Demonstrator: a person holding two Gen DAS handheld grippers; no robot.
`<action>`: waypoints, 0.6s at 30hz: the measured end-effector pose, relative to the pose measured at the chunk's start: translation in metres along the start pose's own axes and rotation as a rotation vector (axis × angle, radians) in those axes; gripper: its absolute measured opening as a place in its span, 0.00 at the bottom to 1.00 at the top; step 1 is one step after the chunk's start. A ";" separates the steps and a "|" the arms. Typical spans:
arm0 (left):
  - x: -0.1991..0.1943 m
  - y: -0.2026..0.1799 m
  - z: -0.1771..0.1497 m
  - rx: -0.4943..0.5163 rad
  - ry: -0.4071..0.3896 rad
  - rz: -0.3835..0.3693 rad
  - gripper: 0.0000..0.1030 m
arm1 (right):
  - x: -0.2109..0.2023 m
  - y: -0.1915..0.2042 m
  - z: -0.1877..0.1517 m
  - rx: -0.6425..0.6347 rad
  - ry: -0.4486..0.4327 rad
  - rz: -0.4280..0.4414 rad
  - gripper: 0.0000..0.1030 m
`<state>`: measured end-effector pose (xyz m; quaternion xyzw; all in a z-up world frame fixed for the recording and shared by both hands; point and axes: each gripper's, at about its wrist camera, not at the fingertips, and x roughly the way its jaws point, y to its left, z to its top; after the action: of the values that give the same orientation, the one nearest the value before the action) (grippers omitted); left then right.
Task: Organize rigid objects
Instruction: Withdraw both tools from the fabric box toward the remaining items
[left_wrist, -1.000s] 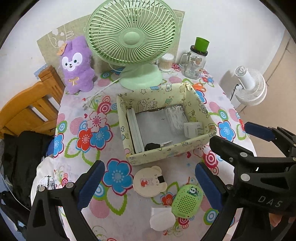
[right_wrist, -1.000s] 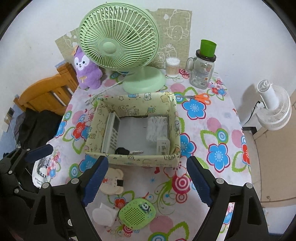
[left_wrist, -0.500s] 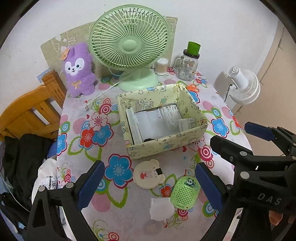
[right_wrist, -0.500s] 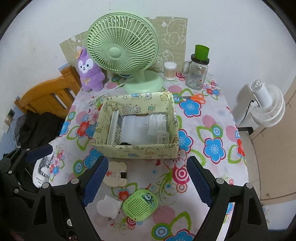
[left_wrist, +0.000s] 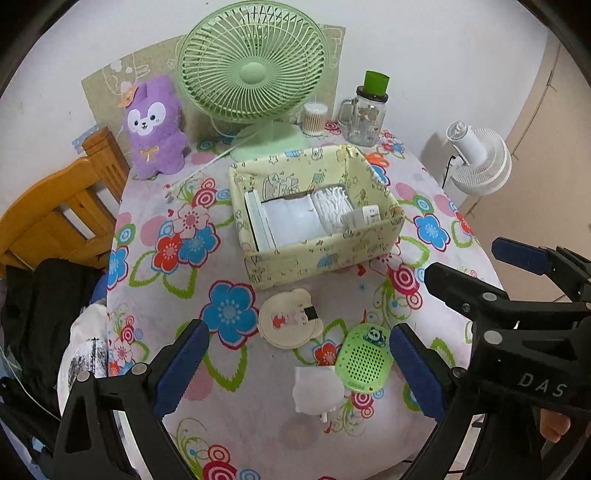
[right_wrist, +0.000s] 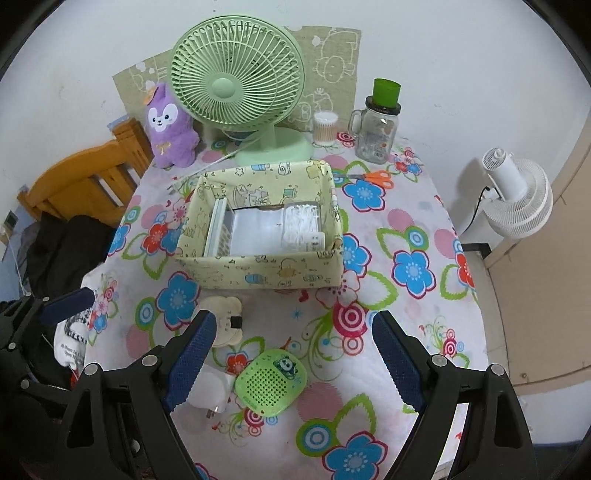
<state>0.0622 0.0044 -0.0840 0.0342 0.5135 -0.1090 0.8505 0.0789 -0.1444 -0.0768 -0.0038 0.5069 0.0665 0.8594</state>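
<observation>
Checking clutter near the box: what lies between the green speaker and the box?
Only the bear-shaped disc, on the tablecloth between speaker and box; clearest in the left wrist view.

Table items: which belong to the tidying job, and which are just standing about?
Job: fabric box, bear-shaped case, green speaker, white plug adapter.
Standing about: green fan, purple plush, glass jar, scissors.

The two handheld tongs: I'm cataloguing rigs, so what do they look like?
Both are matte black plastic frames with silver rivets and screws. The left tongs and right tongs each end in two fingers faced with textured dark-blue pads. White letters "DAS" mark the right one's body. No cables or sleeves show.
</observation>
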 end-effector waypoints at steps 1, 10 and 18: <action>0.002 0.000 -0.003 -0.004 0.003 0.000 0.96 | 0.000 -0.001 -0.003 0.000 -0.005 0.010 0.86; 0.025 0.003 -0.028 -0.081 0.054 -0.009 0.96 | 0.018 -0.002 -0.017 -0.042 -0.010 0.072 0.86; 0.047 0.001 -0.047 -0.108 0.082 0.015 0.96 | 0.043 0.000 -0.035 -0.108 0.016 0.074 0.86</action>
<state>0.0433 0.0059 -0.1474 -0.0034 0.5529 -0.0735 0.8300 0.0690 -0.1418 -0.1315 -0.0317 0.5094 0.1253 0.8507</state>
